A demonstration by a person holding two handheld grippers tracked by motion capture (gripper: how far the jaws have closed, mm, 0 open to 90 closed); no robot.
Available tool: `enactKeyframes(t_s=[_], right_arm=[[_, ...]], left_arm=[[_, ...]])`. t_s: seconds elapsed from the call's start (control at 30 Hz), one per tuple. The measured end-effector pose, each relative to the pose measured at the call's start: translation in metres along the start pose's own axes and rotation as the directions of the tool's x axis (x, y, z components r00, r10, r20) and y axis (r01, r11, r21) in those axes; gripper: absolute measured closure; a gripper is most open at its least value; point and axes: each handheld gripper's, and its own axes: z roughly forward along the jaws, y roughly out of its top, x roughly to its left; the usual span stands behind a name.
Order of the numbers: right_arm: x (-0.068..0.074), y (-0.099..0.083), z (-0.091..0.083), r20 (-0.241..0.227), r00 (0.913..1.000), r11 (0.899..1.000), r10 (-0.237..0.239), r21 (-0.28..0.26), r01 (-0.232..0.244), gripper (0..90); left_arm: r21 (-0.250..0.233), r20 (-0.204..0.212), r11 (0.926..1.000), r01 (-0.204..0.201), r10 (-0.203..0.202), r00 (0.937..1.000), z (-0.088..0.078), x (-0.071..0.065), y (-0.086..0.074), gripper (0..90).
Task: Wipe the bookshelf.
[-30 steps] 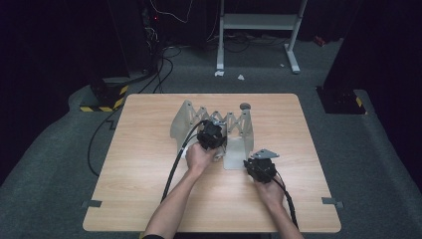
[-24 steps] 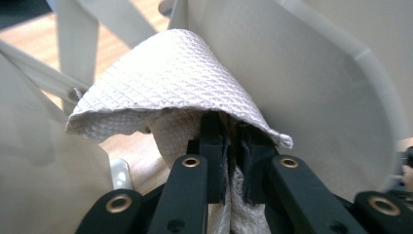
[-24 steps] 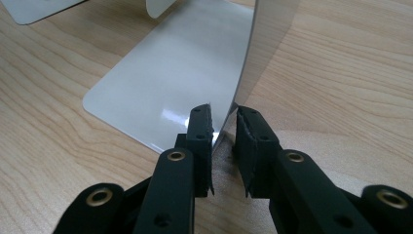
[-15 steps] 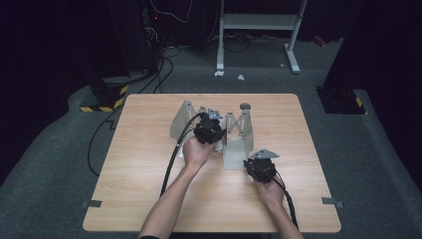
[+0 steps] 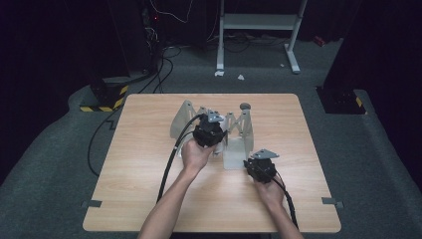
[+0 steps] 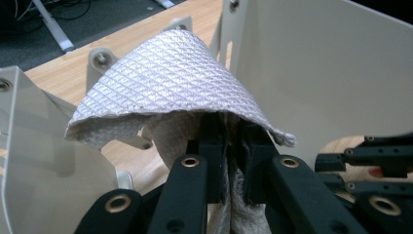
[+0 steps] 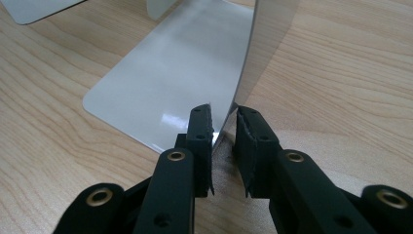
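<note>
The left gripper (image 6: pixel 228 146) was clamped on a quilted grey cloth (image 6: pixel 170 80), its pads pinching a fold that draped forward over the jaw tips like a hood. The cloth's peak pointed up and away from the jaws, and its loose ends hung down between them. It was held among the upright panels of a pale metal rack (image 5: pixel 239 130) near the far middle of the wooden table (image 5: pixel 149 169). The right gripper (image 7: pixel 225 146) gripped the lower corner of one rack panel's thin edge, beside the flat base plate (image 7: pixel 165 87). No writing could be read.
</note>
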Motion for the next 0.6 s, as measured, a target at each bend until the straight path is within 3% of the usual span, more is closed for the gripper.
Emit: enactKeyframes(t_s=[0.3, 0.6], right_arm=[[0.0, 0.0, 0.0, 0.0, 1.0, 1.0, 0.002, 0.0, -0.002, 76.9], [0.0, 0.0, 0.0, 0.0, 1.0, 1.0, 0.002, 0.0, -0.002, 76.8]], left_arm=[[0.008, 0.003, 1.0, -0.003, 0.003, 1.0, -0.001, -0.007, -0.014, 81.5], [0.055, 0.008, 0.9984, 0.014, -0.015, 0.9999, 0.014, -0.012, -0.032, 81.1]])
